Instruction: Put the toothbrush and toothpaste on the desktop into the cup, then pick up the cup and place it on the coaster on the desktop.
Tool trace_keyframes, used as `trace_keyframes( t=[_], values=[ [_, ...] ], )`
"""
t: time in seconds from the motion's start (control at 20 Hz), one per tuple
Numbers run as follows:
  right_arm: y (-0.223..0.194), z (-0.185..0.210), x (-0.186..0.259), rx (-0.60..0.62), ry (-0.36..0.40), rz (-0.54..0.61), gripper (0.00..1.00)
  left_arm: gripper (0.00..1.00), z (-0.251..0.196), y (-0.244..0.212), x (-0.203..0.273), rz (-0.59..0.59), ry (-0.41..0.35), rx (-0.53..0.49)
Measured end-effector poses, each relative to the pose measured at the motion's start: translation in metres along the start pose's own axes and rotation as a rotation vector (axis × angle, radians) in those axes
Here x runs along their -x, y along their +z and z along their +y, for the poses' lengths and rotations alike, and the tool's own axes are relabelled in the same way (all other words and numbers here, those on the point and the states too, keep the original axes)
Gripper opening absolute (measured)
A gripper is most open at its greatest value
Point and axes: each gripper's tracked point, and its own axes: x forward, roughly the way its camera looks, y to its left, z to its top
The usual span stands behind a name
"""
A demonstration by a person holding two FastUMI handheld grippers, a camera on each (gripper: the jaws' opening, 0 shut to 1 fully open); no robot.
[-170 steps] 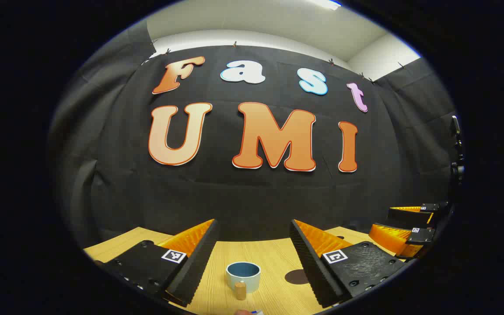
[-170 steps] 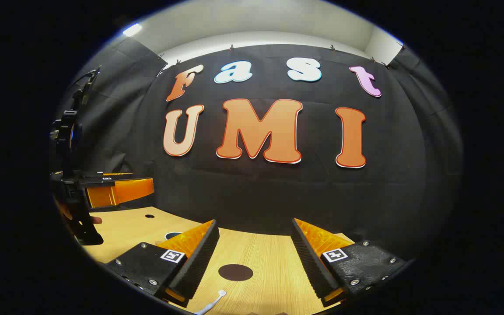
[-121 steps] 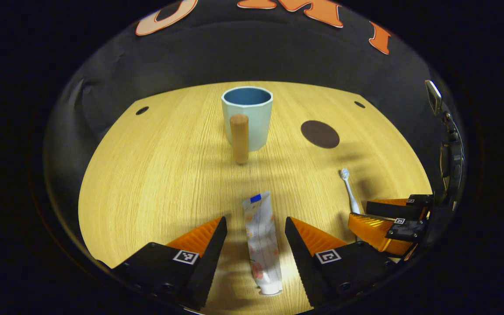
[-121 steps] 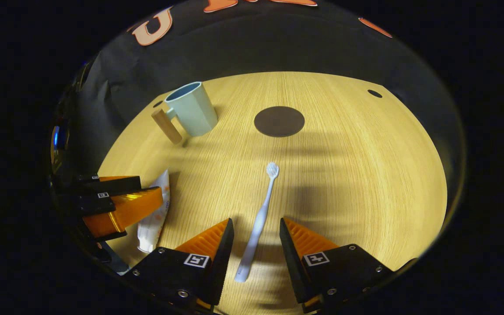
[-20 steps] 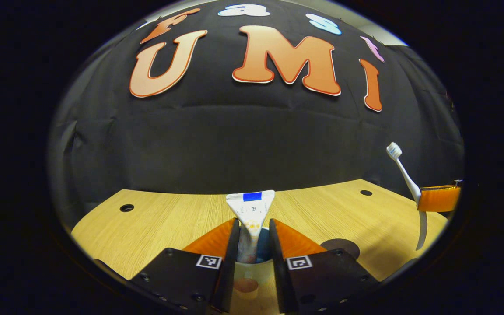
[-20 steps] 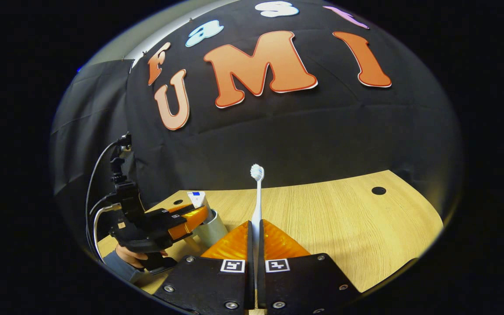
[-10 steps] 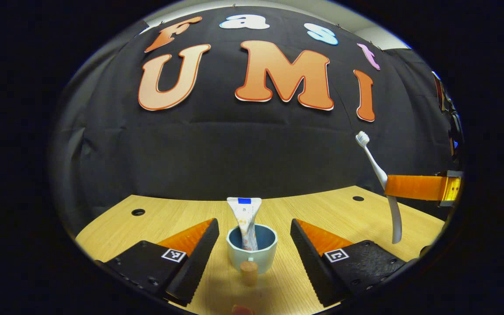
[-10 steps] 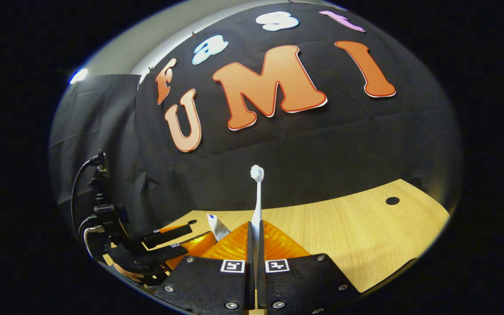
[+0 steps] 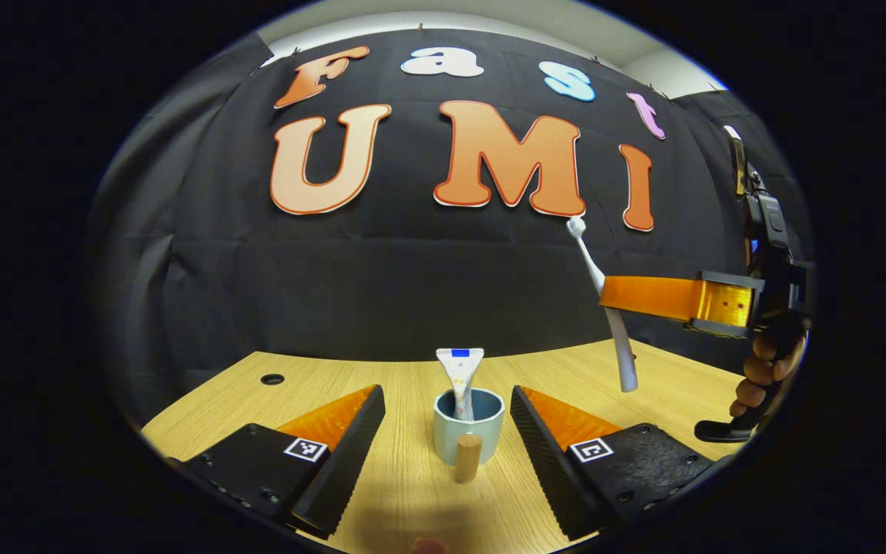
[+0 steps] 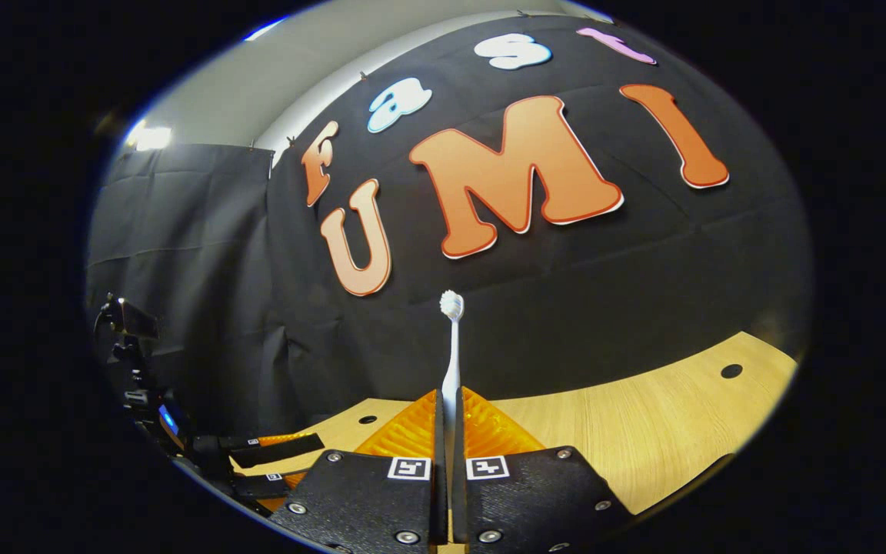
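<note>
Toothpaste in cup, toothbrush held aloft.
We see the left gripper (image 9: 447,415) spread wide, flanking the cup (image 9: 468,425) holding the toothpaste (image 9: 461,378) upright on the desktop (image 9: 381,477); the right gripper (image 10: 449,412) clamps the toothbrush (image 10: 451,354), bristles up.

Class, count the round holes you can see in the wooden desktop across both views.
2 at least. In the left gripper view one hole lies at the desktop's far left. In the right gripper view one hole sits far right and another left; more may be hidden.
</note>
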Motion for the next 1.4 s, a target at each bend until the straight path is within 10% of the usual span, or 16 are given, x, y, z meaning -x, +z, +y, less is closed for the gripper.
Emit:
trace_keyframes(
  t=[1.4],
  values=[
    [-0.079,0.005,-0.114,-0.05,0.051,-0.015,0.04,0.98,0.052,-0.068,-0.002,0.125,0.086,0.096]
  ],
)
